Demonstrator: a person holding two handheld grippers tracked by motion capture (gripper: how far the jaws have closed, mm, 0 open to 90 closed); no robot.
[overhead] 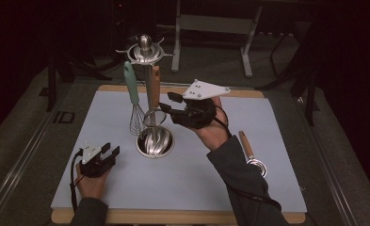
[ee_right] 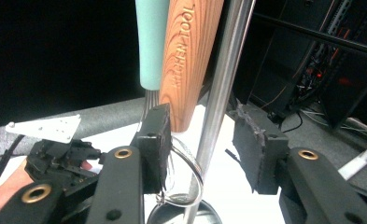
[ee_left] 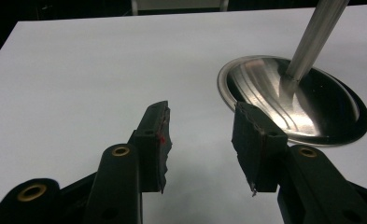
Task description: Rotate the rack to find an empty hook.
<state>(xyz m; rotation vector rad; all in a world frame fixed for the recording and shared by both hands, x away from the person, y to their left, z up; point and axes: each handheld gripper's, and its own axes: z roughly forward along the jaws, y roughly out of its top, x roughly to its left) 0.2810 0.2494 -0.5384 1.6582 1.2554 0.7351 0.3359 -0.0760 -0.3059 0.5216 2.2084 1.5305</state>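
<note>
A: High view: right gripper point(overhead: 167, 104) at the rack point(overhead: 145, 49), jaws wide around the hanging wooden-handled strainer point(overhead: 154, 89). Left gripper point(overhead: 111, 151) idle, near left.

B: Left gripper view: jaws apart, empty, beside the rack's base point(ee_left: 312, 100).

A: Right gripper view: strainer handle point(ee_right: 190, 56) between the open pads point(ee_right: 155, 140), unpressed. Judged light, stiff, free-swinging; grip the wood mid-handle.

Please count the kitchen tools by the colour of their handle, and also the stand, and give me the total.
Teal-handled wire whisk, hanging on the stand: 1
Wooden-handled strainers: 2, one hanging on the stand, one lying on the white mat
Shiny steel utensil stand with round base: 1
Total: 4
</note>
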